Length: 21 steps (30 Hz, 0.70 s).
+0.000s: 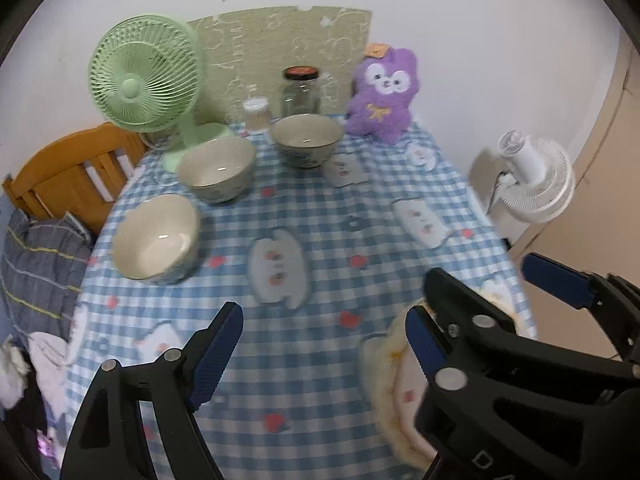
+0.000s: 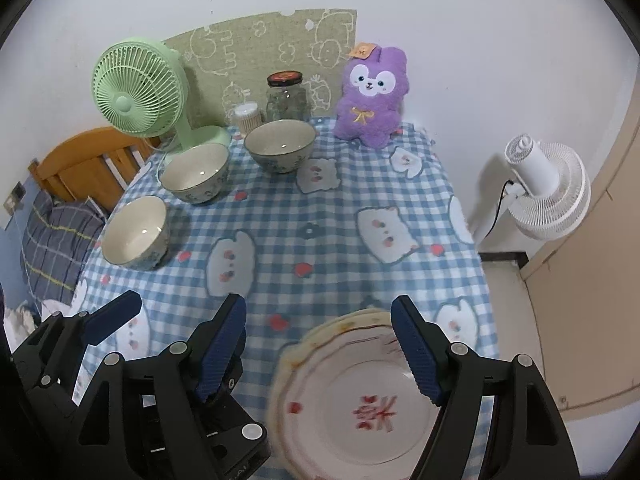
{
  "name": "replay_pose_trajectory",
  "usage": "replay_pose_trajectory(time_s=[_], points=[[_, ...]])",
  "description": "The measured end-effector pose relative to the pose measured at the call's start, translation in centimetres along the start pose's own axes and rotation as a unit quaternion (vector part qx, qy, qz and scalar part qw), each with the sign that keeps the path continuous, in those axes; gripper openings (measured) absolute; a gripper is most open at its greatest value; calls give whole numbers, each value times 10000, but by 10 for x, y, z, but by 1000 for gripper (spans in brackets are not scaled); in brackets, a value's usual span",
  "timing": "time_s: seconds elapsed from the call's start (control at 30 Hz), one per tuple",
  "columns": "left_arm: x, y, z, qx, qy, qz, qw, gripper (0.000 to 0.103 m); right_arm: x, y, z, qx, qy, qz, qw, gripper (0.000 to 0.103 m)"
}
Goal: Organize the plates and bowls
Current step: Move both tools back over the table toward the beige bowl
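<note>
Glazed ceramic all round: stacked plates [image 2: 352, 396] at the tabletop's near edge toward the right corner, three bowls [image 2: 136, 232] [image 2: 196, 172] [image 2: 280, 150] along the left edge up to the far side. Both the right gripper [image 2: 320, 344] and left gripper [image 1: 320, 352] jaws wide open, holding nothing, the right's hovering over the plates. Probably stiff, slick, fragile and weighty as a stack; best pinched at the rim.

Soft, even indoor light is filling both views. Small highlights are glinting inside the bowls [image 2: 280, 146]. Motion blur is smearing the plates [image 1: 400, 384], and fisheye edges are bending into dark corners.
</note>
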<state>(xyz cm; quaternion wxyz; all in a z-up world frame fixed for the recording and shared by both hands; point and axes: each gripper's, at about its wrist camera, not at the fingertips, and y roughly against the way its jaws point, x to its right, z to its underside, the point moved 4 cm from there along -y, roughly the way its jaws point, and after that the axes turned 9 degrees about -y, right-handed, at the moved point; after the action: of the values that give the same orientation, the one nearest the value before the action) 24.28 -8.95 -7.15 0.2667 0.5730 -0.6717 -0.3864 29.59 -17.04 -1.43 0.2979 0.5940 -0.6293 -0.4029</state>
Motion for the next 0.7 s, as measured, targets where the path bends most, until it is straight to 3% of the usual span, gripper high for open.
replay_pose_trajectory(time_s=[0.7], points=[[-110, 27, -9, 359, -206, 60, 9991, 83, -111, 15, -16, 377, -254, -18, 9990, 82]])
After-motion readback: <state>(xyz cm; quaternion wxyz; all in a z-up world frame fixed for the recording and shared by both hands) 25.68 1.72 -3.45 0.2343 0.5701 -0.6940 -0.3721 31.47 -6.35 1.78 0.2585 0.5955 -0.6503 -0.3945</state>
